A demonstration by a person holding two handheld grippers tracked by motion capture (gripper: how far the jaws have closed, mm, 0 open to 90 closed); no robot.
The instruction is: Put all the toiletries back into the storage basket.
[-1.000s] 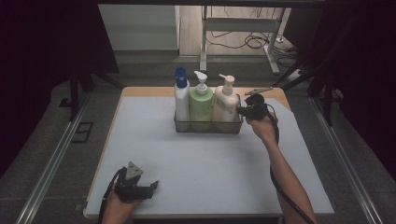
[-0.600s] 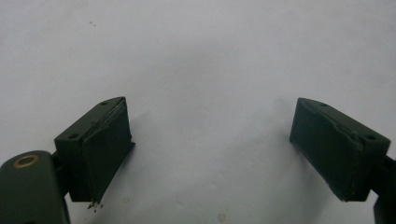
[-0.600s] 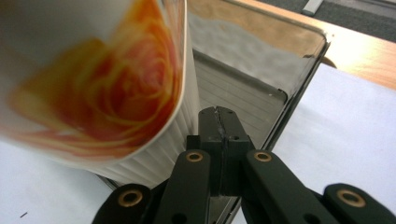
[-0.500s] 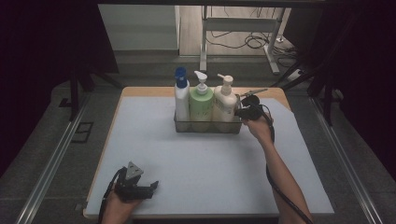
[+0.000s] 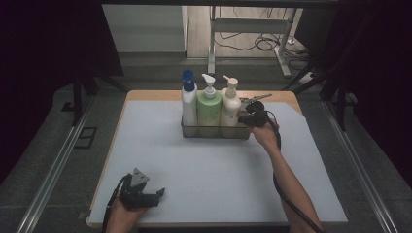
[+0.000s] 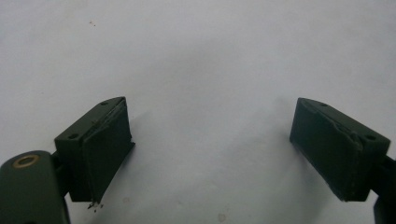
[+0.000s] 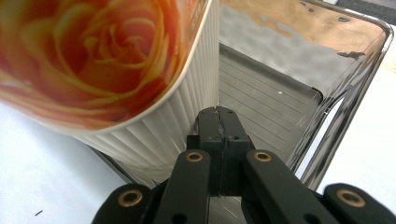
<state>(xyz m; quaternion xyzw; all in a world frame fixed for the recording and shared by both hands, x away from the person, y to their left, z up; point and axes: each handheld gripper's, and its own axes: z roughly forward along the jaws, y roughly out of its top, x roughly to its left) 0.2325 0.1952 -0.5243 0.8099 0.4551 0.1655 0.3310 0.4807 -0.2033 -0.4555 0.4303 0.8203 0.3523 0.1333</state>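
Up at the centre of the high view, the clear caddy [image 5: 217, 131] holds three pump bottles in a row, the cream bottle [image 5: 230, 108] at its right end. Right beside it, the right gripper [image 7: 219, 122] pokes into the caddy with jaws pressed together, empty. Lower left, the left gripper [image 5: 156, 195] rests on the white table [image 5: 214, 179], jaws spread wide.

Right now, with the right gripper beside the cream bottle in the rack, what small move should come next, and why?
Probably open the right gripper a little: its jaws are shut together, holding nothing, at the rack beside the cream bottle. Opened, they could take the bottle.
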